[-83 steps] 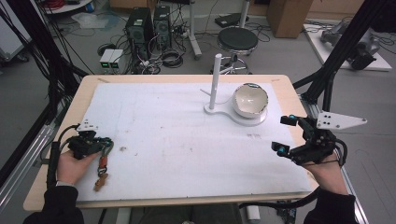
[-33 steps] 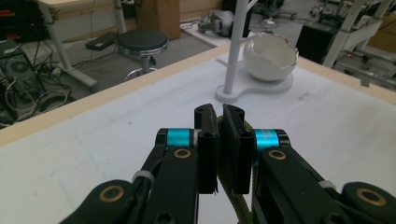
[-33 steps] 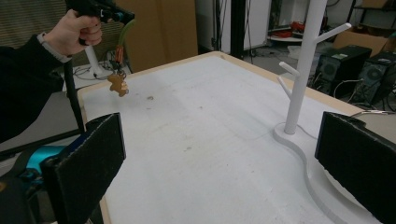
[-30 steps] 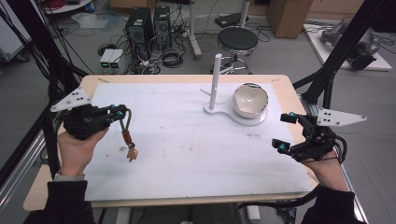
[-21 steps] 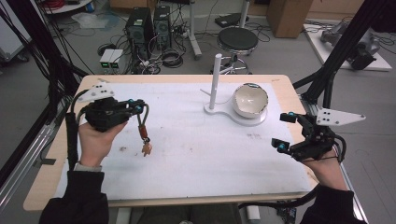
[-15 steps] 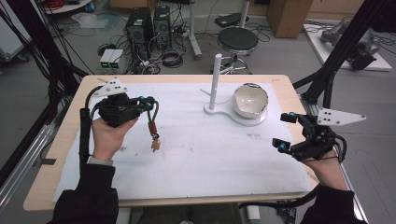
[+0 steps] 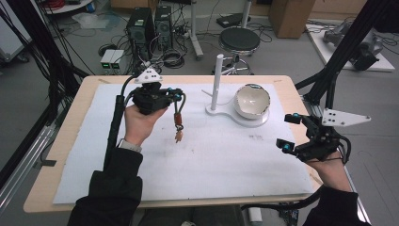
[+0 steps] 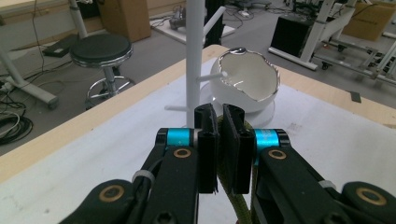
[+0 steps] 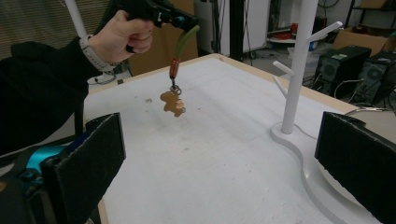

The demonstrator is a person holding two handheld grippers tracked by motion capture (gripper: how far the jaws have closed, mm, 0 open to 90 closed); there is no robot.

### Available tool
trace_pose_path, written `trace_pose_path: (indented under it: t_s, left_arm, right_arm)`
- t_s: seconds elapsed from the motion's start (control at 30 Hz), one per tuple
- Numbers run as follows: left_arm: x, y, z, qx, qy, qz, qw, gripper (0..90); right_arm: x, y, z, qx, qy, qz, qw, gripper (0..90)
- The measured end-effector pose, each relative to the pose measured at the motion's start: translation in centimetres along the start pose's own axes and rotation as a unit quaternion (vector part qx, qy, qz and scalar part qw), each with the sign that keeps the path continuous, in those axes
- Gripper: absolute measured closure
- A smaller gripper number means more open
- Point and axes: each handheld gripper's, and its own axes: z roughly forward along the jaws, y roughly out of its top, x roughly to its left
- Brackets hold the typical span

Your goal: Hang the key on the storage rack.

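Open white mat [image 7: 211, 160] lies below the keychain [image 7: 178, 125], which dangles left of the peg stand [image 7: 217, 84]. The raised left gripper [image 7: 175, 96] clamps its strap; the right gripper [image 7: 288, 133] rests wide apart near the table's right edge.

A white mat [image 7: 202, 160] covers the table [image 7: 80, 117], and its near half lies bare from the left edge to the right. Toward the far right corner, a white peg stand [image 7: 217, 80] rises from its base, touching a tilted white bowl [image 7: 252, 100]; side pegs jut out at several heights. A charm on a strap [image 7: 179, 123] dangles above the mat left of the stand, with open mat between them. The right tongs [image 7: 288, 132] sit at the right edge, near the bowl.
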Motion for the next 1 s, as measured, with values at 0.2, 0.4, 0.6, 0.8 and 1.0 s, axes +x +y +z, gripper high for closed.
trace_pose_path:
  t_s: [0.2,0.4,0.6,0.8,1.0]
  left_arm:
    - [-0.7,1.3,3.0,0.006,-0.009,0.004,0.9999,84.4]
    - [-1.0,2.4,5.9,0.010,-0.019,0.010,0.9997,84.4]
    - [-0.8,2.9,8.7,0.019,-0.022,0.005,0.9996,84.4]
    - [-2.0,3.4,11.2,0.026,-0.021,0.026,0.9991,84.4]
    - [-2.1,3.7,13.3,0.043,-0.011,0.026,0.9987,84.4]
  right_arm:
    - [-0.1,-0.3,0.2,0.006,0.003,0.002,1.0000,0.9]
    - [0.3,-0.6,-0.1,0.006,-0.001,0.000,1.0000,0.9]
    - [0.9,-1.4,-0.3,0.014,-0.008,-0.001,0.9999,0.9]
    - [1.9,-1.3,-1.2,0.017,-0.014,-0.007,0.9997,0.9]
    - [2.3,-0.9,-1.8,0.009,-0.012,-0.016,0.9998,0.9]
